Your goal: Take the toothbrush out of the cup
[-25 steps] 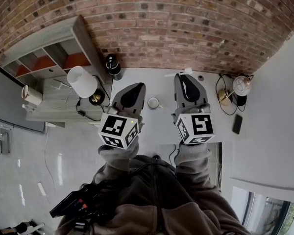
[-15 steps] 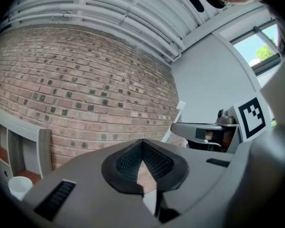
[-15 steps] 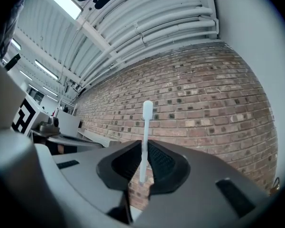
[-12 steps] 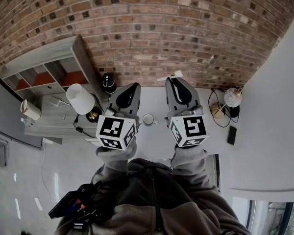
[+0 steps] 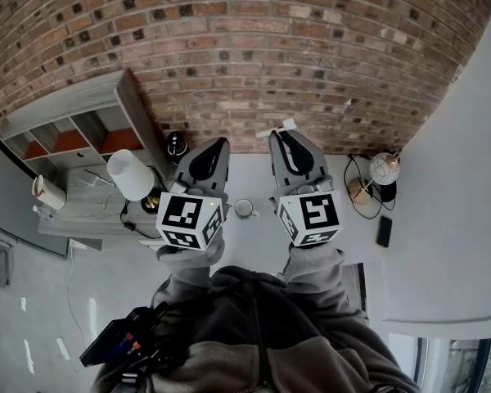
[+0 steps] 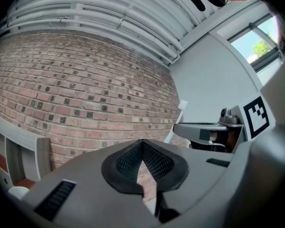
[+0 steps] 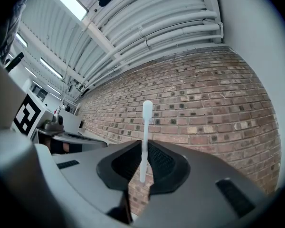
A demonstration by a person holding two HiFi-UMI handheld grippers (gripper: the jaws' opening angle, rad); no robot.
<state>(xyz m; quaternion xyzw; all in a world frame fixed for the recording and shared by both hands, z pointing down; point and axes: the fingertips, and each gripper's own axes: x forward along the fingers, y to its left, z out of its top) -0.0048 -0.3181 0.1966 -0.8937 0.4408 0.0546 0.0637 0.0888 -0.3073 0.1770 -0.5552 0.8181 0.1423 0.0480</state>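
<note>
A small white cup (image 5: 245, 209) stands on the white table (image 5: 254, 178), between and below my two raised grippers. My right gripper (image 5: 278, 135) is shut on a white toothbrush (image 7: 145, 137), which stands up between its pads in the right gripper view; its head pokes past the jaws towards the brick wall (image 5: 288, 125). My left gripper (image 5: 218, 143) is shut with nothing in it (image 6: 142, 152). In the left gripper view the toothbrush (image 6: 175, 122) shows to the right, above the right gripper (image 6: 199, 129). Both grippers point at the wall, well above the cup.
A white-shaded lamp (image 5: 131, 173) and a black speaker (image 5: 175, 146) stand left of the table, next to a grey shelf unit (image 5: 74, 129). At the right are a round globe lamp (image 5: 383, 169), its cables, and a dark phone (image 5: 383, 231). A brick wall (image 5: 254, 47) is behind.
Both grippers have lifted and tipped further up towards the wall, the toothbrush staying in the right one. The cup now sits lower between them in the head view.
</note>
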